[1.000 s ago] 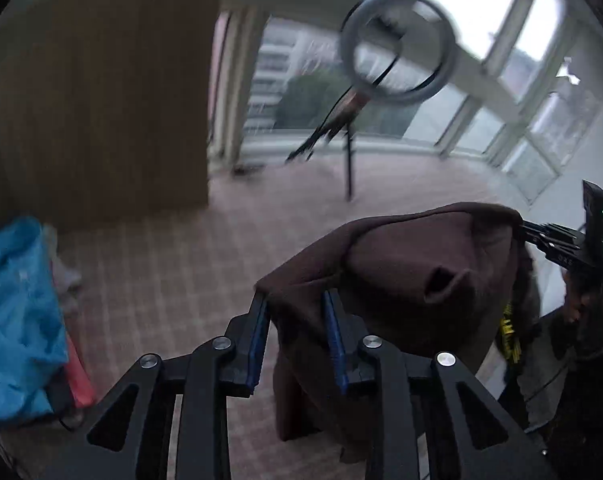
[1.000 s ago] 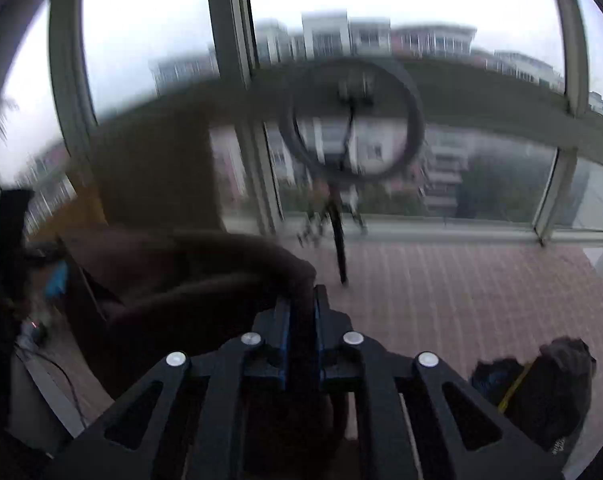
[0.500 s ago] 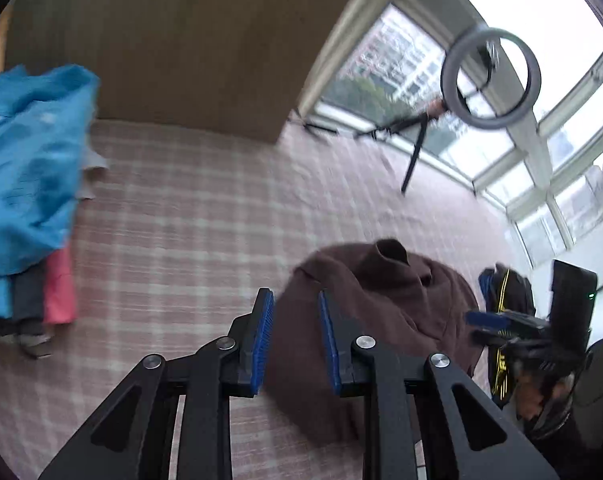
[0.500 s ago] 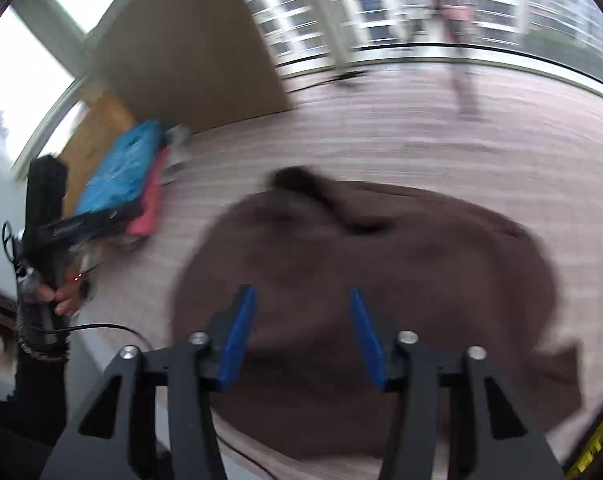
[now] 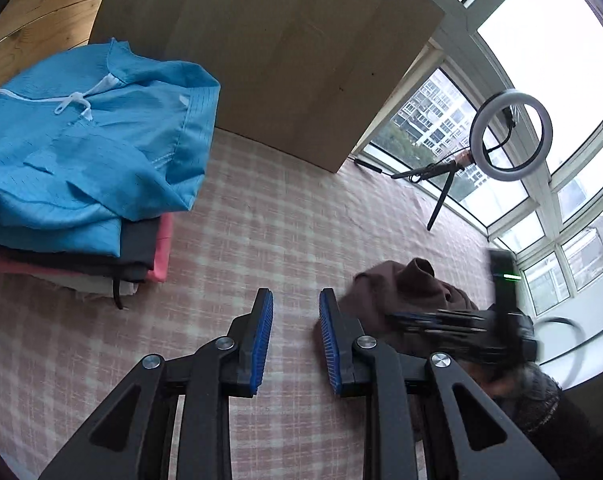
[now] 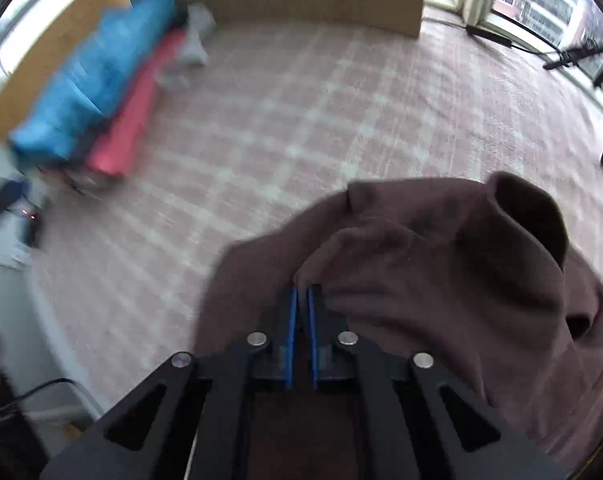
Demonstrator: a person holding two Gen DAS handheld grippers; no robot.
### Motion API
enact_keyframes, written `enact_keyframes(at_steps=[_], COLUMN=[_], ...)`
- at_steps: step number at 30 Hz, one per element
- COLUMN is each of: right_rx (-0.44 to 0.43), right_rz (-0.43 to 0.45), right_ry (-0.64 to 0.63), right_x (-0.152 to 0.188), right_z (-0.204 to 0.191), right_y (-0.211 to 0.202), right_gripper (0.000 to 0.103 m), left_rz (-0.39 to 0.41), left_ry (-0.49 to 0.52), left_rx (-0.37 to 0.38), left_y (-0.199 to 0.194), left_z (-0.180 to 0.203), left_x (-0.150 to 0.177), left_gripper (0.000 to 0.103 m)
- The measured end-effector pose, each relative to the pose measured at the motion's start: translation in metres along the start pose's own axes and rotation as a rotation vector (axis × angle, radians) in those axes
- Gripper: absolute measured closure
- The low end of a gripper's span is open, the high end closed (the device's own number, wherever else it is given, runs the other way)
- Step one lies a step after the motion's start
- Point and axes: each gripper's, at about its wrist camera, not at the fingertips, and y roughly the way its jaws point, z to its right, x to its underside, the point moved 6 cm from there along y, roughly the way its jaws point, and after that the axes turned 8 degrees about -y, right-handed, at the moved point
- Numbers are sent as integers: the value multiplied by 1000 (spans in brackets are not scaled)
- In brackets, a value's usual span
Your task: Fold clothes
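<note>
The right gripper [image 6: 300, 292] has just been snapped closed, and a fold of the brown sweater [image 6: 441, 272] looks to be pinched between the blue pads [image 6: 289, 320], right at the near edge of the bundle. The left gripper [image 5: 295, 308] is held with its jaws a little apart and nothing between them, only bare tablecloth [image 5: 261, 232] showing in the gap.

The relation that probably matters next: seen from the left wrist, the sweater [image 5: 405, 300] is lying just off to the right of the left gripper's right finger, very close to it, maybe brushing it, hard to say. So a short sideways reach is all that would be needed for a second grip, going by how things lie. The garment is crumpled in a heap with the collar opening [image 6: 529, 220] turned up at the far side, so no clear long axis can be made out yet; it'll likely have to be spread flat first.

Further out, a stack of folded clothes [image 5: 81, 184] with a blue top layer is parked at the far left of the pink checked cloth, well apart from the sweater. A wooden panel [image 5: 281, 48] is stood behind the table, a ring light on a tripod [image 5: 509, 136] near the big windows [image 5: 541, 40], with apartment blocks outside.
</note>
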Motion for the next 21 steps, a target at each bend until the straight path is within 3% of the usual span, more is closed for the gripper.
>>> enact_keyframes(at_steps=[4, 6, 9, 11, 13, 14, 15, 16, 18, 20, 21], right_rx=[-5, 69, 183, 328, 687, 817, 842, 777, 558, 387, 317], right_rz=[205, 279, 313, 289, 128, 30, -1, 46, 184, 245, 268], right_ry=[2, 46, 196, 300, 485, 583, 658, 728, 800, 792, 774], right_x=[33, 67, 136, 193, 258, 288, 308, 321, 328, 316, 306], right_z=[25, 55, 114, 159, 218, 239, 249, 251, 243, 228, 221], right_y=[-108, -160, -224, -255, -276, -283, -287, -289, -284, -266, -256], right_gripper=[98, 98, 98, 99, 97, 95, 95, 95, 83, 49, 45], left_rz=[-24, -45, -93, -136, -195, -226, -252, -282, -355, -397, -413], left_ry=[72, 117, 187, 246, 326, 375, 421, 470, 557, 601, 613], left_rx=[30, 44, 93, 131, 177, 188, 199, 212, 249, 252, 252], left_y=[9, 20, 40, 54, 74, 87, 98, 109, 136, 157, 167], left_z=[21, 40, 79, 108, 148, 169, 187, 206, 245, 269, 282], left_x=[-8, -9, -5, 1, 13, 20, 27, 35, 52, 61, 64], left_gripper=[81, 81, 81, 81, 80, 79, 78, 77, 73, 68, 68])
